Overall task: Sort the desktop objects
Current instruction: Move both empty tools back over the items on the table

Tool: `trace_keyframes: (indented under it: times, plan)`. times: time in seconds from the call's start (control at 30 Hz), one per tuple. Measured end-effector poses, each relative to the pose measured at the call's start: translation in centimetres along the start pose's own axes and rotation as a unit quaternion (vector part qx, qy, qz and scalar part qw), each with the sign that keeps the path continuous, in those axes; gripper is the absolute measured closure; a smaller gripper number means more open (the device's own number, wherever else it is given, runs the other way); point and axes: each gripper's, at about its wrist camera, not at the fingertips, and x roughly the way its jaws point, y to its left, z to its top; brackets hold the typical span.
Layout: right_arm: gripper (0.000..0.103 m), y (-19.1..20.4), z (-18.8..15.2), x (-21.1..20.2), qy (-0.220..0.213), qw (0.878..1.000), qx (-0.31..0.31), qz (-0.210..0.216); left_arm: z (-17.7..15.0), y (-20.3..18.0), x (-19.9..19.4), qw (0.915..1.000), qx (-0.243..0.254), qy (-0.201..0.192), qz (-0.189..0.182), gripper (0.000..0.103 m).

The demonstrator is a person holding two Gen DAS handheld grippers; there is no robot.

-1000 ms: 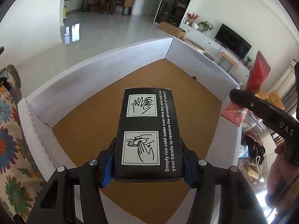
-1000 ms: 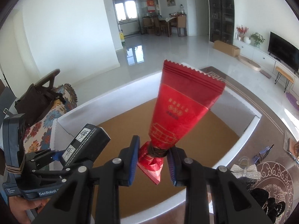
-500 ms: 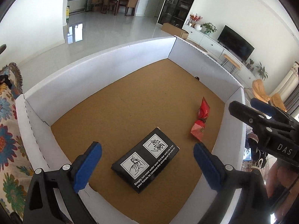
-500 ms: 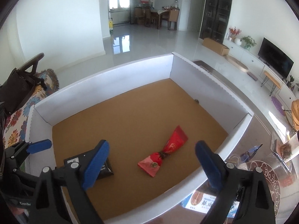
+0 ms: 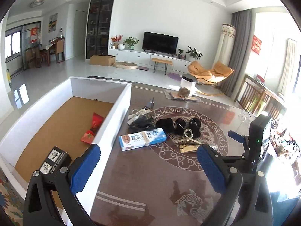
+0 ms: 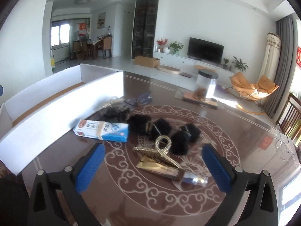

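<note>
A second earlier I had the black box clamped in the left hand-held gripper [image 5: 148, 163] and the red packet in the right hand-held gripper [image 6: 154, 163]; by now both lay on the brown floor of the white tray [image 5: 105, 131] — black box [image 5: 56, 160] at seven o'clock, red packet [image 5: 94, 128] at nine. Both views had swung onto the tabletop [image 5: 150, 179]. At its centre sat a blue-and-white carton [image 6: 102, 129], black furry pieces [image 6: 160, 129] and a gold clip [image 6: 160, 150] on a gold sachet, with a clear jar [image 6: 206, 85] at one o'clock. The tray wall stood between carton and packet. Both hand-held grippers were still spreading, jaws wide apart, nothing between them.
</note>
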Motion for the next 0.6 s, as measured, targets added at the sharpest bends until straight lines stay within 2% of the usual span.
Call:
trace_keyframes:
  times: [0.1, 0.23, 0.33, 0.43, 0.5, 0.6]
  plan:
    - [0.0, -5.4, -4.1, -0.4, 0.052, 0.998, 0.022, -0.037, -2.2, -4.3, 4.7, 0.9974, 0.033, 0.056, -0.029, 0.0]
    - [0.0, -9.5, -7.3, -0.9, 0.09, 0.993, 0.062, -0.044, -5.4, -6.2, 10.3, 0.9929, 0.043, 0.111, -0.004, 0.0]
    - [0.0, -9.9, -8.6, -1.0, 0.105, 0.991, 0.07, -0.04, -8.4, -5.5, 11.8, 0.9896, 0.041, 0.136, 0.02, 0.0]
    - [0.0, -9.2, -8.7, -0.3, 0.113, 0.991, 0.065, -0.034, -9.2, -5.2, 12.3, 0.9877, 0.035, 0.149, 0.03, 0.0]
    - [0.0, -8.7, -8.8, 0.4, 0.123, 0.99, 0.061, -0.031, -9.4, -5.7, 12.4, 0.9877, 0.054, 0.141, 0.039, 0.0]
    - [0.0, -8.0, -8.9, 1.4, 0.135, 0.988, 0.063, -0.028, -10.2, -6.6, 13.3, 0.9816, 0.088, 0.16, 0.055, 0.0]
